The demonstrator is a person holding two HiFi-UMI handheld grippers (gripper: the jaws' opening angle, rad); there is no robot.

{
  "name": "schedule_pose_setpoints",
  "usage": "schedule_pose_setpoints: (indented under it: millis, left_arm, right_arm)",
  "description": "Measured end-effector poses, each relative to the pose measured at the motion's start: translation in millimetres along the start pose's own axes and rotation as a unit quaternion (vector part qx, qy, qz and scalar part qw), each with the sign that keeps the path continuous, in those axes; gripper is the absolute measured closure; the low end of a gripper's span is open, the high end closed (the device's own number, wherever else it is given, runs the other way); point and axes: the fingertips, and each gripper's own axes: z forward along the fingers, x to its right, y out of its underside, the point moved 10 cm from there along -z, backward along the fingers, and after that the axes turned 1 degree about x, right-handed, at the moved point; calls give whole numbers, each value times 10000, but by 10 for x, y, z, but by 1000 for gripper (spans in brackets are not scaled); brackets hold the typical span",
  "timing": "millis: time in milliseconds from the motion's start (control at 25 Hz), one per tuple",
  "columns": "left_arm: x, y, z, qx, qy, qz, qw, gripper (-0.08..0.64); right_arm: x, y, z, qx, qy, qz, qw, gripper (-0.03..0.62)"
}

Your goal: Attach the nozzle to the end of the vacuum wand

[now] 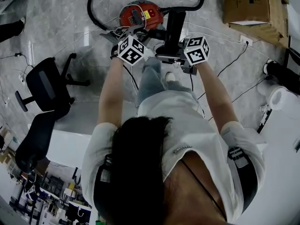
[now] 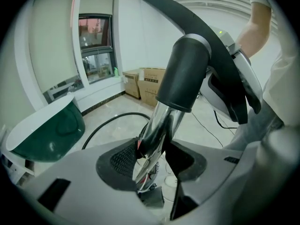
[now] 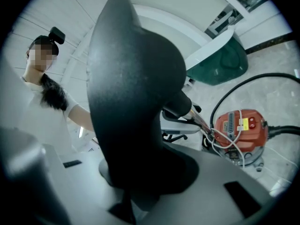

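In the left gripper view a chrome wand tube [image 2: 157, 125] runs down between the jaws of my left gripper [image 2: 152, 158], which is shut on it just below a black collar [image 2: 187, 74]. The tube's lower end is hidden behind the gripper body. My right gripper [image 3: 140, 172] is shut on the black curved handle [image 3: 131, 88] above that collar. In the head view both grippers, left [image 1: 121, 35] and right [image 1: 171, 50], sit side by side on the wand, over the red vacuum canister [image 1: 140, 14].
A black hose [image 1: 96, 13] loops round the canister [image 3: 240, 128], with thin cables on the floor. A black office chair [image 1: 44, 86] stands left and cardboard boxes [image 1: 253, 6] at the top right. A green and white shell [image 2: 51, 128] lies near the wall.
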Motion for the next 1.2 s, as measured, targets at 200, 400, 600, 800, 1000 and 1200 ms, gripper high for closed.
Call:
schedule_pose_setpoints:
  millis: [200,400,600,800,1000,1200]
  left_arm:
    - [22,-39,64,-53,46,21,10000,379]
    - [39,-60,142,-107,144,52,9998,377]
    - [40,-51,156,-137,179,79,9997,377]
    - [46,-41,163,-149,188,93,9997,377]
    - [56,-44,165,-168,122,98,9997,377]
    - [45,-39,172,-147,140,103,9997,377]
  right_arm:
    - [36,89,-36,395,38,272,9988,482]
    - [91,187,-80,700,103,634,9955,465]
    - [106,221,-87,822,149,811,9932,453]
    - [114,238,-93,939,73,953,9910,434]
    - [123,286,-99,861,329,964,9911,360]
    - [110,331,-156,1093,421,1120,9868,300]
